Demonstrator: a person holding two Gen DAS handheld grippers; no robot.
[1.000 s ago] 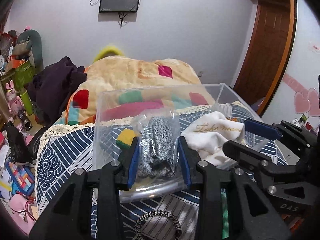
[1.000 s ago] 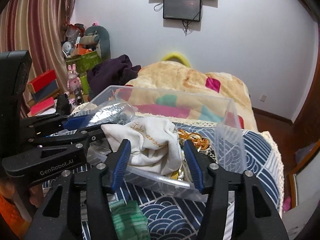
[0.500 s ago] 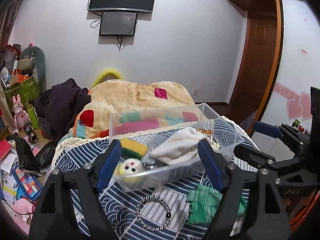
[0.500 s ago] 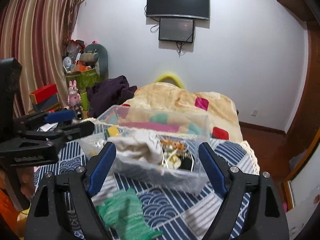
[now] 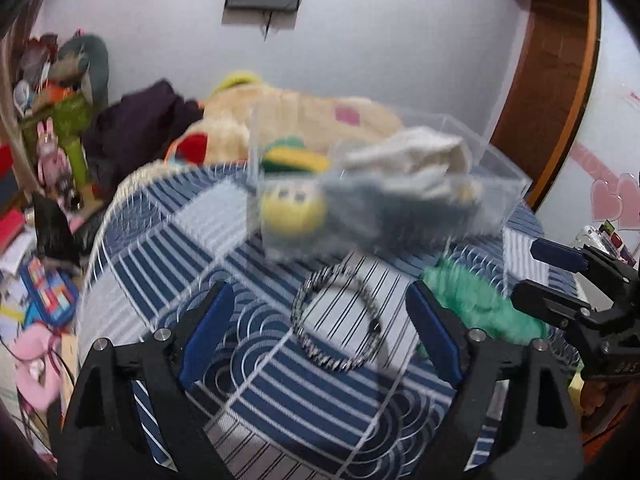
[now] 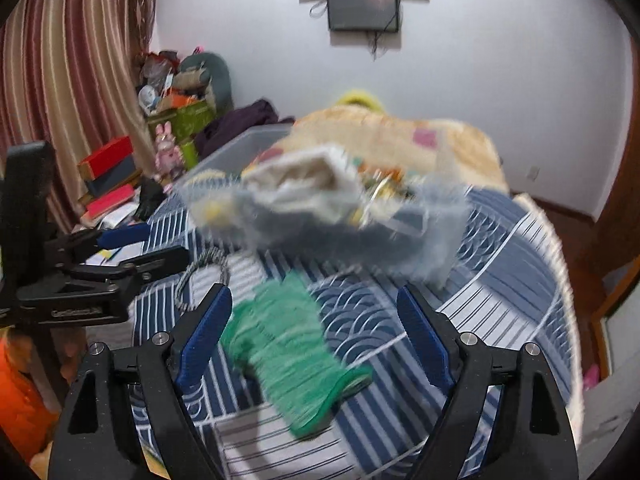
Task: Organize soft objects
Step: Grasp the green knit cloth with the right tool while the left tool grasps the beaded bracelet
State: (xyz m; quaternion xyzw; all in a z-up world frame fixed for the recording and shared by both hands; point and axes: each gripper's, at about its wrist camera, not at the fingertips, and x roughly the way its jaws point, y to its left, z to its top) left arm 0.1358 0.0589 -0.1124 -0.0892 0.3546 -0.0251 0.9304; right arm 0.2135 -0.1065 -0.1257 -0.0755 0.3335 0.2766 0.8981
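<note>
Where the left wrist view looks out, left gripper (image 5: pixel 320 332) spread, empty; bracelet (image 5: pixel 338 318) between its fingers, before the bin (image 5: pixel 500 168); yellow toy (image 5: pixel 290 212) inside. Right wrist view: right gripper (image 6: pixel 314 336) spread, empty; green cloth (image 6: pixel 288 352) before the bin (image 6: pixel 240 148); white cloth (image 6: pixel 304 180) inside; toy indistinct here.

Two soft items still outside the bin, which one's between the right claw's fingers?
The green fuzzy cloth; the braided ring lies further left, before the left claw.
</note>
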